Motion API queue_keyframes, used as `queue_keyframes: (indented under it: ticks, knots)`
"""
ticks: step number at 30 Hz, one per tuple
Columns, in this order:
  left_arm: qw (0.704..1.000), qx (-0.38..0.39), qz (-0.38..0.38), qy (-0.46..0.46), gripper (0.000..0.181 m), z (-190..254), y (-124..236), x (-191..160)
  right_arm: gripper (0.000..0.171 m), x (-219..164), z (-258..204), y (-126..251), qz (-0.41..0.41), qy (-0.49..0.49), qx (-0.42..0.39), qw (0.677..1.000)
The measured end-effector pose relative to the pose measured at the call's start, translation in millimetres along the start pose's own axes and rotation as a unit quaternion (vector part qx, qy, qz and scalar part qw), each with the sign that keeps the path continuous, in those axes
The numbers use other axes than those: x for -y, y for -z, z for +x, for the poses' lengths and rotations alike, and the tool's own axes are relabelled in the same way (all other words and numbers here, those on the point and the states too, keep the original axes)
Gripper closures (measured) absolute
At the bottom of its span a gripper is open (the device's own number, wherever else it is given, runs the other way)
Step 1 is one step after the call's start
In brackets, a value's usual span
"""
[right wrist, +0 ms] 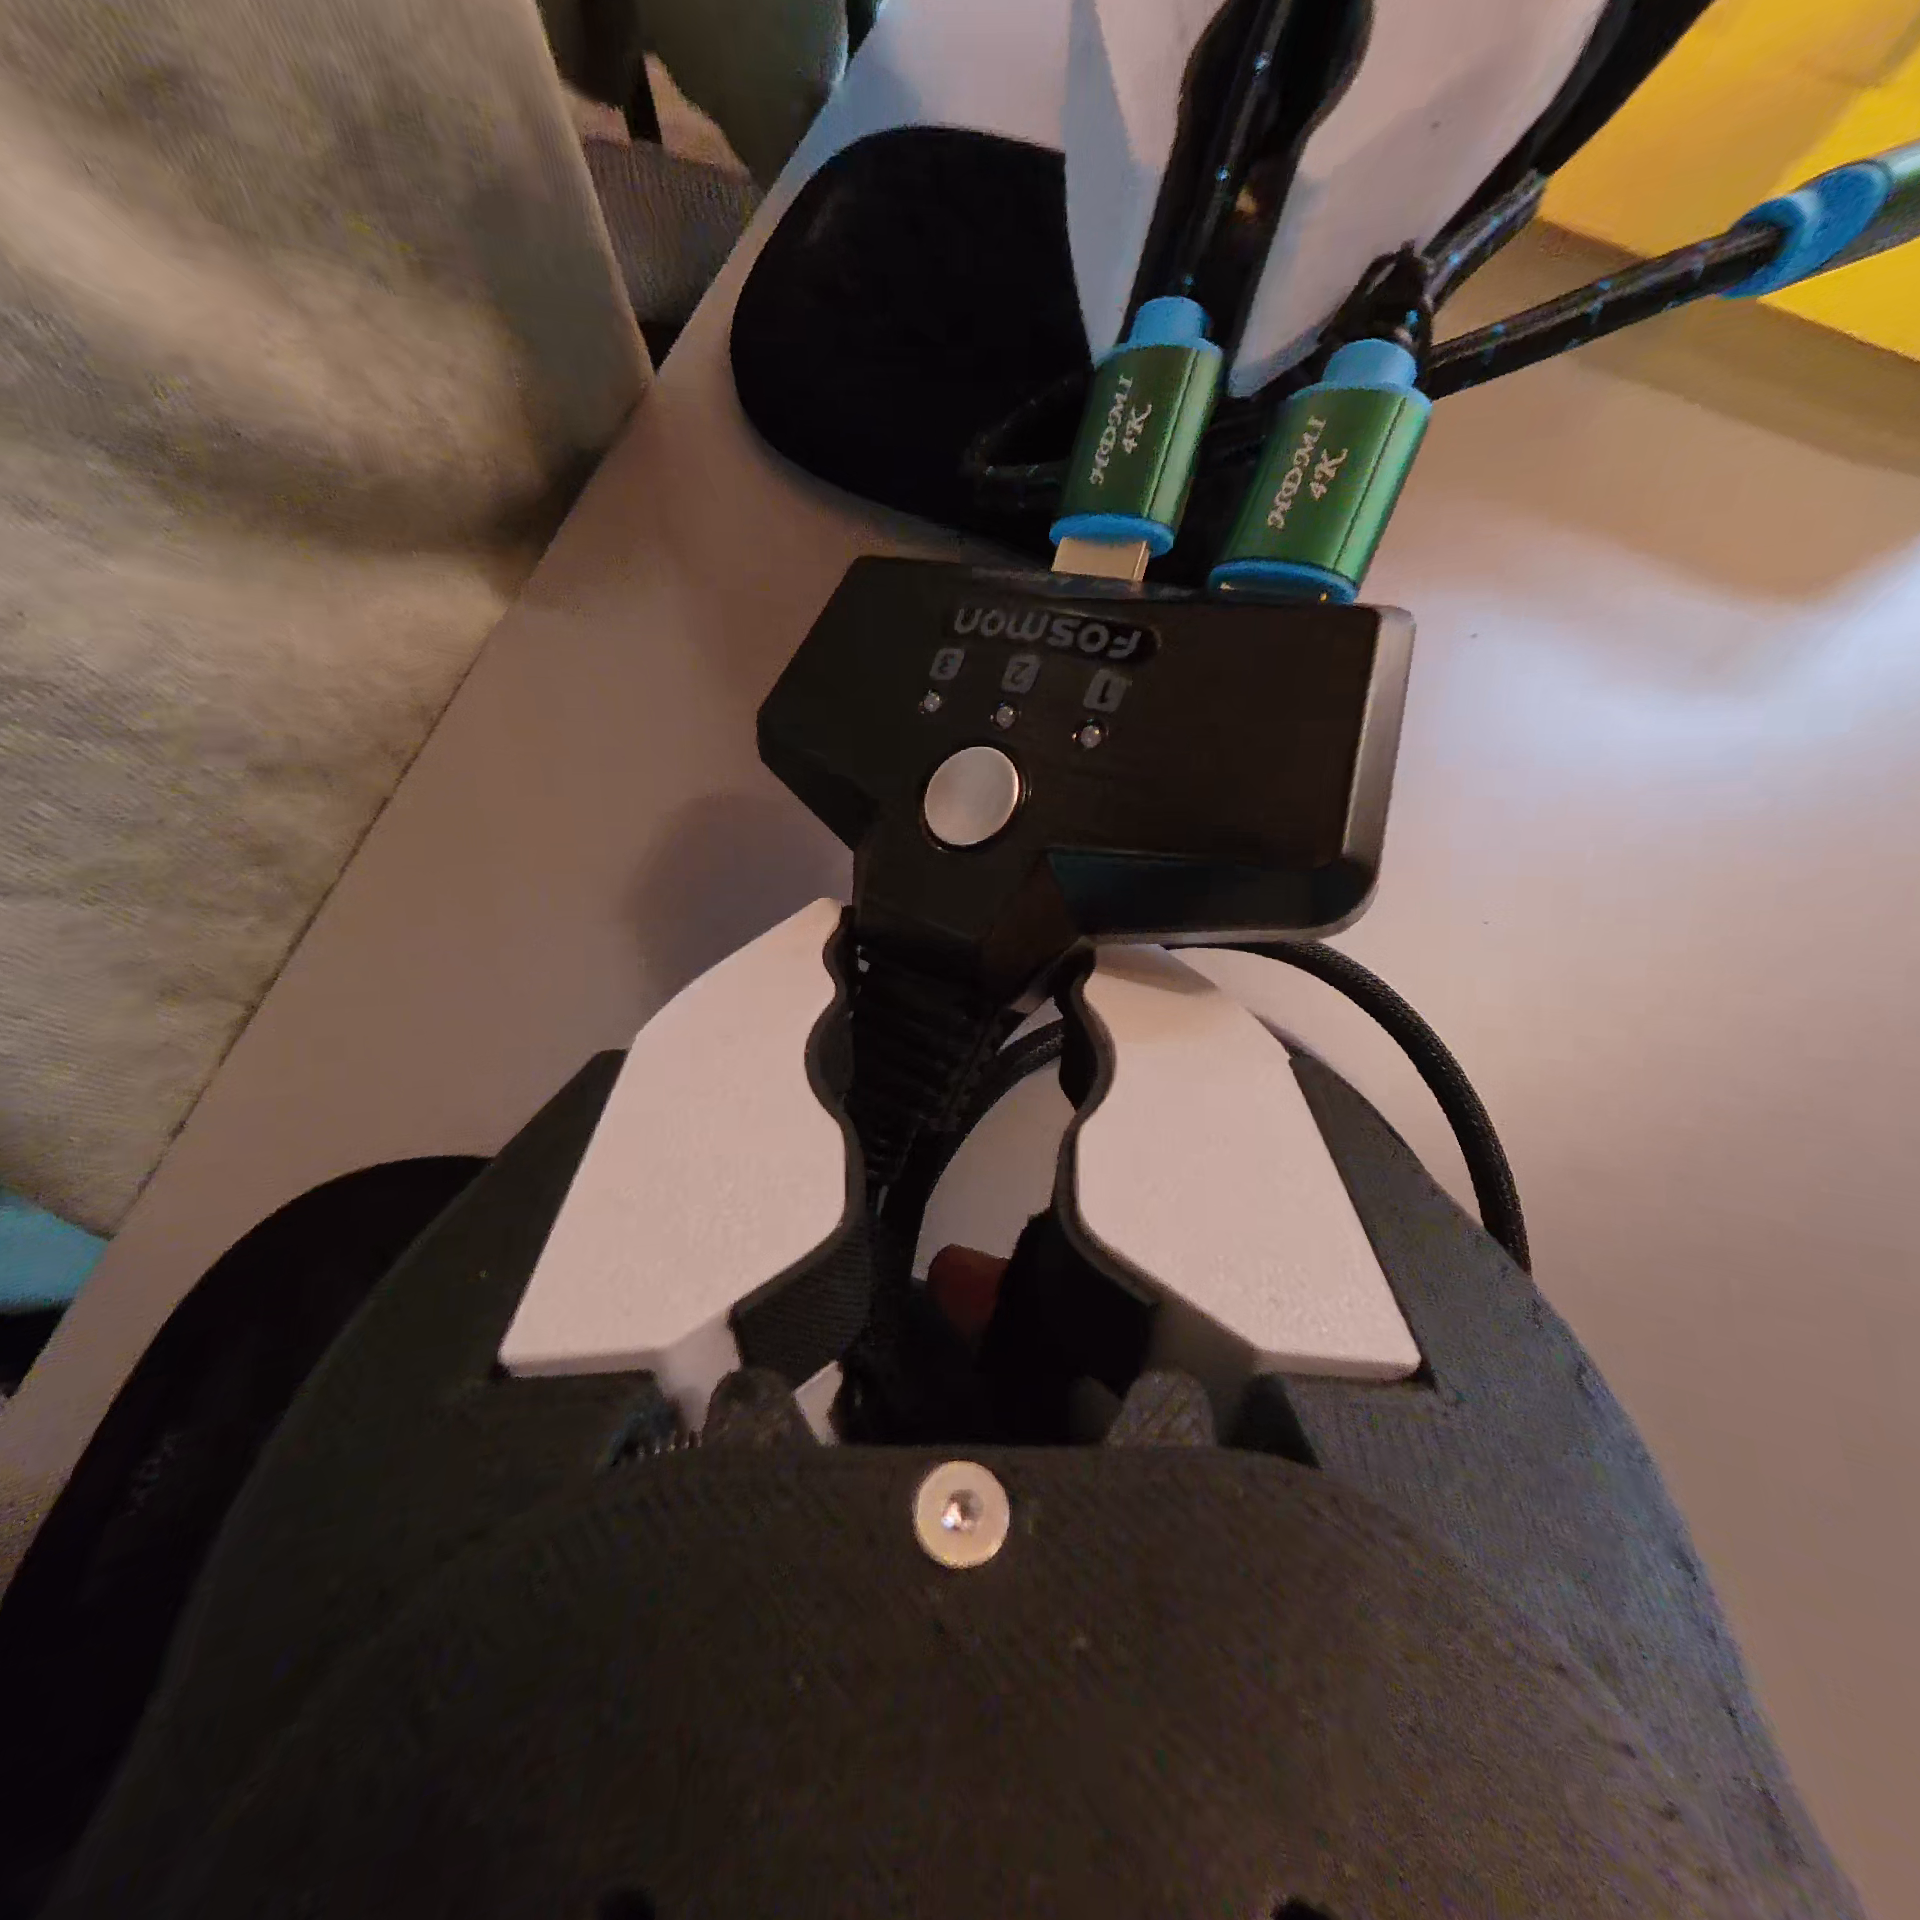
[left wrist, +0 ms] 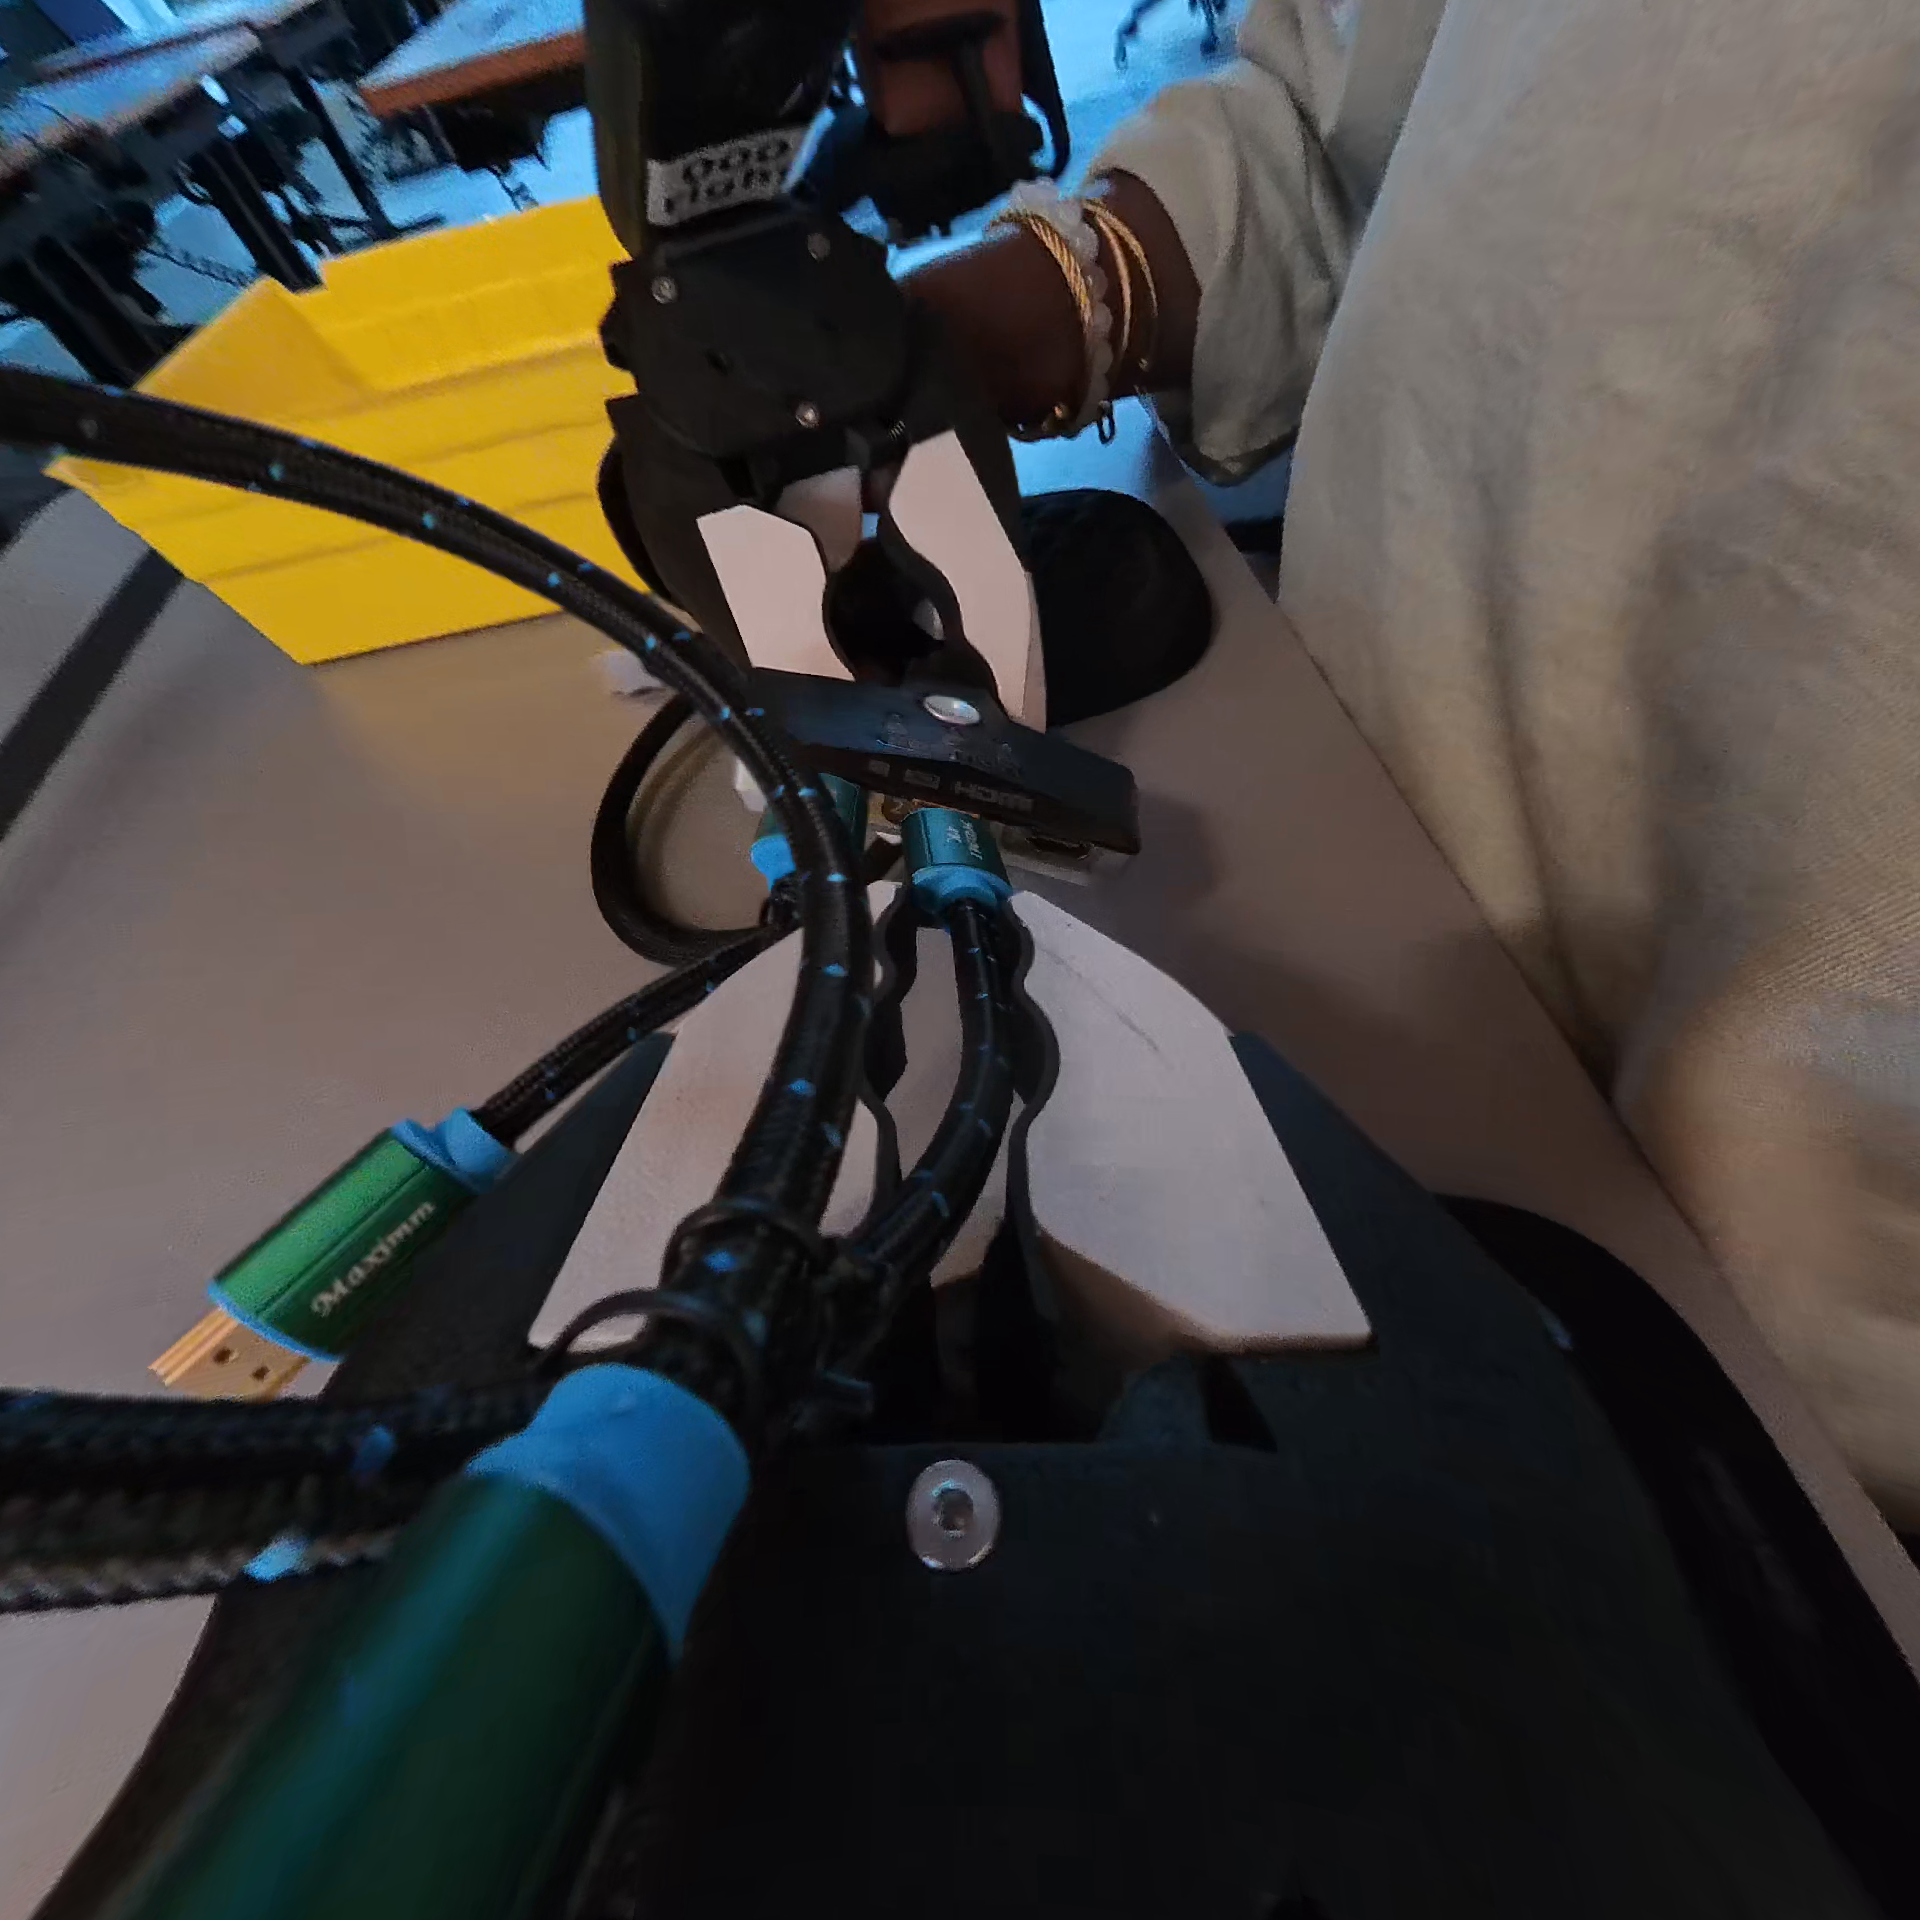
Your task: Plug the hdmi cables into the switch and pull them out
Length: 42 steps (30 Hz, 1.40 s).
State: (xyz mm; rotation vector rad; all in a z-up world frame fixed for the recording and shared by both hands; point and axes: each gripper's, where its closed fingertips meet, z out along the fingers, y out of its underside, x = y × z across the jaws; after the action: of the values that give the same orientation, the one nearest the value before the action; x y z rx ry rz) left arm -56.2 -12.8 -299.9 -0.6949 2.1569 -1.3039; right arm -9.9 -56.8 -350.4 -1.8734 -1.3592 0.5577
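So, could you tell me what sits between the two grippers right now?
The black switch, gripped by the right gripper, and the green plug whose cable the left gripper grips, in both views.

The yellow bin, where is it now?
In the left wrist view the yellow bin stands on the table at upper left, behind the braided cables; the right wrist view shows its corner at upper right.

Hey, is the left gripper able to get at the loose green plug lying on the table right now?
Probably not yet: the left gripper is shut on a cable at the switch. The loose plug lies unobstructed beside it.
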Motion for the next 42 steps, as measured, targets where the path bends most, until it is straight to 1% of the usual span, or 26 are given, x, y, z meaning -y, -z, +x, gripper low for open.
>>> queue_keyframes:
  ticks: [3,8,10,12,16,19,22,24,26,28,30,32,37,42]
  knots:
    - [1.0,-0.009,-0.019,-0.013,0.167,-0.8,0.3,0.7,0.134,-0.5,0.0,-1.1,-0.003,0.0,0.007,1.0]
    - [0.999,-0.018,-0.01,-0.027,0.166,0.5,-2.7,-2.3,0.134,-0.4,-4.0,-0.2,0.003,-0.004,0.033,0.999]
    - [0.998,-0.012,-0.008,-0.055,0.166,-0.1,-4.8,-3.7,0.134,2.0,-5.2,1.2,0.014,-0.009,0.047,0.999]
    - [0.997,-0.008,-0.012,-0.071,0.166,0.5,-8.2,-7.8,0.134,-0.6,-6.9,0.7,0.007,-0.009,0.055,0.998]
    - [0.998,0.014,-0.003,-0.062,0.168,-5.2,-7.9,-14.5,0.134,-5.1,-1.4,-0.5,-0.006,-0.024,0.045,0.999]
    - [0.998,0.03,-0.001,-0.054,0.163,-9.0,-4.6,-15.4,0.135,-6.0,2.6,-1.5,-0.011,-0.041,0.041,0.998]
    - [0.996,0.049,0.006,-0.079,0.154,-7.2,-2.8,-15.1,0.135,-3.5,2.7,1.0,0.004,-0.052,0.053,0.997]
    - [0.993,0.064,0.012,-0.095,0.152,-7.0,-1.8,-14.6,0.136,-1.7,2.4,2.1,0.012,-0.055,0.059,0.997]
    - [0.99,0.079,0.022,-0.111,0.155,-7.3,-0.7,-10.6,0.136,1.0,1.1,3.6,0.023,-0.055,0.066,0.996]
    - [0.988,0.086,0.058,-0.118,0.162,-6.7,4.3,1.2,0.136,3.5,-0.9,5.9,0.035,-0.051,0.071,0.996]
    - [0.989,0.055,0.09,-0.105,0.173,0.7,6.8,11.2,0.137,11.6,-3.4,10.3,0.063,-0.054,0.083,0.993]
    - [0.989,0.043,0.1,-0.096,0.173,3.5,8.1,18.2,0.137,17.7,-7.5,13.2,0.078,-0.051,0.098,0.991]
    - [0.991,0.03,0.097,-0.083,0.174,5.4,9.6,27.2,0.138,30.2,-13.6,16.1,0.108,-0.045,0.123,0.986]
    - [0.99,0.035,0.104,-0.085,0.174,6.2,9.0,30.4,0.138,35.0,-14.7,16.3,0.124,-0.037,0.13,0.983]
